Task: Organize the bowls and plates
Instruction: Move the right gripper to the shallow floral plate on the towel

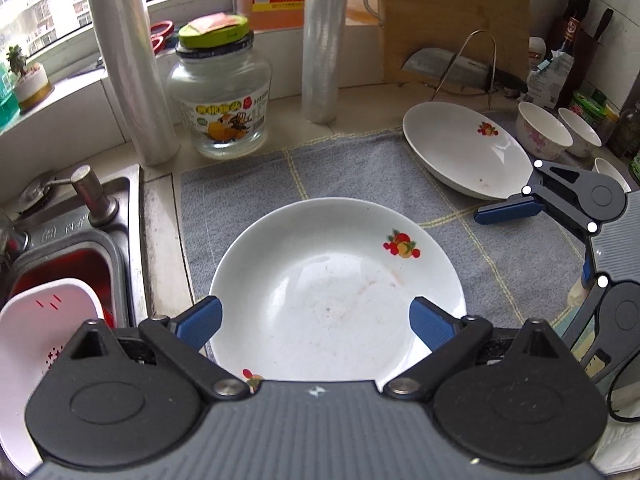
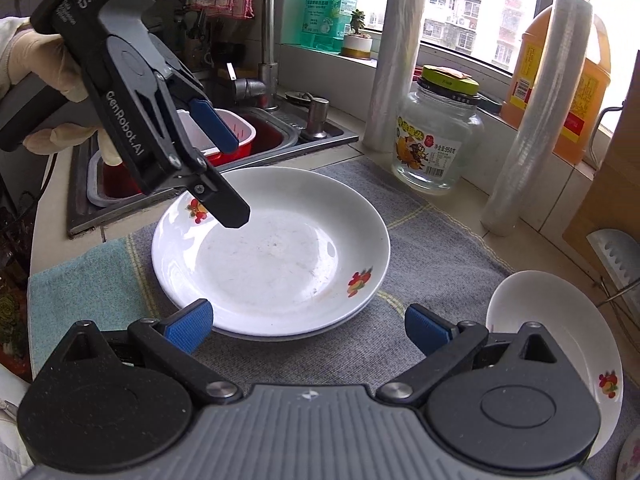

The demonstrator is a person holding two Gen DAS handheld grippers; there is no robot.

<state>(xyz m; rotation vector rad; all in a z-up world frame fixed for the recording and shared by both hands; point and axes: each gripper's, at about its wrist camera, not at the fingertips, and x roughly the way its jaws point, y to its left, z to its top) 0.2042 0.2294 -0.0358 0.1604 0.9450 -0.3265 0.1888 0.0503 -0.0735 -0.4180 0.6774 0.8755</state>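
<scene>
the second white fruit-print ceramic plate (image 1: 466, 148), upper right, lies nearest the right tool (image 2: 308, 326); both the right and the left tool (image 1: 316, 318) hang released, empty.

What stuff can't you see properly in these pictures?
- Near rim of the stacked plates: left wrist view, hidden behind the left gripper.
- How many plates are stacked: the right wrist view shows only a second rim under the top one.
- Second plate: right wrist view, partly hidden behind the right gripper.
- Small bowls: left wrist view, far and tiny.
</scene>
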